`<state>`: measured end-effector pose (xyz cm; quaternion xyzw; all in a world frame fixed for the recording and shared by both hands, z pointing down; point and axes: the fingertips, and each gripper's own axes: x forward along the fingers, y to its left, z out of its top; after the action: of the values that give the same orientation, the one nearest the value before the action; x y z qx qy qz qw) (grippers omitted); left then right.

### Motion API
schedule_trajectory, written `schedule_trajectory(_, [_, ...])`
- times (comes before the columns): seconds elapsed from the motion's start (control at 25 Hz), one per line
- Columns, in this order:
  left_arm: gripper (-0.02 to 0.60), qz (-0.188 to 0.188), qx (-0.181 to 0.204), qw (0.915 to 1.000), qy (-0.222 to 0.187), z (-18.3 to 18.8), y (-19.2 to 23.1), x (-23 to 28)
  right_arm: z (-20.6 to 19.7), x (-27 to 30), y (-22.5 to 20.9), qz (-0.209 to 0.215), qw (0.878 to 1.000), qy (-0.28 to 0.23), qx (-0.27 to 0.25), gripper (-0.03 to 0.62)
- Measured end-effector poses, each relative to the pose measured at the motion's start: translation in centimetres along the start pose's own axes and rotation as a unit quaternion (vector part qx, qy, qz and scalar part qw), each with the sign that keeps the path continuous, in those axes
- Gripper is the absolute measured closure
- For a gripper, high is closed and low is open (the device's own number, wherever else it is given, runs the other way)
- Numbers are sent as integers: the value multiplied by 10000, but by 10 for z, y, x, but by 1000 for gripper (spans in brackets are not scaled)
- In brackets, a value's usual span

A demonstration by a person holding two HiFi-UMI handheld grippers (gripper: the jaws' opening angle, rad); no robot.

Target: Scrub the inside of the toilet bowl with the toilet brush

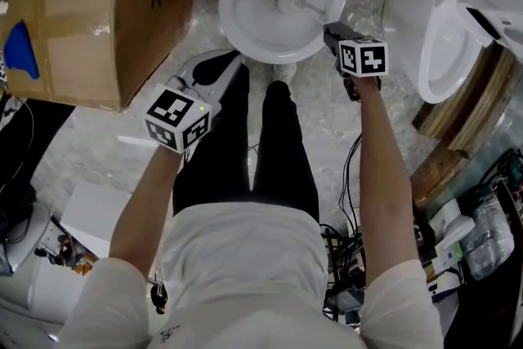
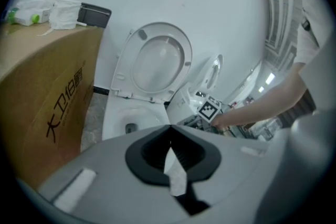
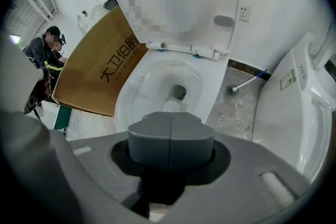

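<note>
While my right gripper (image 1: 332,33) grips the toilet brush (image 1: 288,2), its head sits mid toilet bowl (image 1: 231,16), handle slanting back over the right rim to the claw; left gripper (image 1: 219,66) clenched, empty, farther off.

The toilet bowl (image 1: 231,11) is glossy white ceramic, the box (image 1: 90,20) matt brown cardboard, the floor (image 1: 98,151) smooth mottled stone.

Toilet brush (image 3: 171,106) mostly hidden behind right tool (image 3: 171,136)
</note>
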<state>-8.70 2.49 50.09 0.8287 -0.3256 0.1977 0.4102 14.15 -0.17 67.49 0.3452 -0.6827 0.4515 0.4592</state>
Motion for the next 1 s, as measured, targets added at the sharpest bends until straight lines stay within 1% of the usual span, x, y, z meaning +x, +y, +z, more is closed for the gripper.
schedule_trajectory(0.32, [594,-26,56,10000,11,8,4,3,13,-10,-20,-244,9996,-4,-105,449])
schedule_trajectory(0.52, [594,-12,36,10000,23,8,6,3,23,-14,-30,-397,9991,-94,-106,450])
schedule_trajectory(1.0, [594,25,-42,10000,-7,8,15,0,59,-17,-37,-697,9967,-274,-323,450])
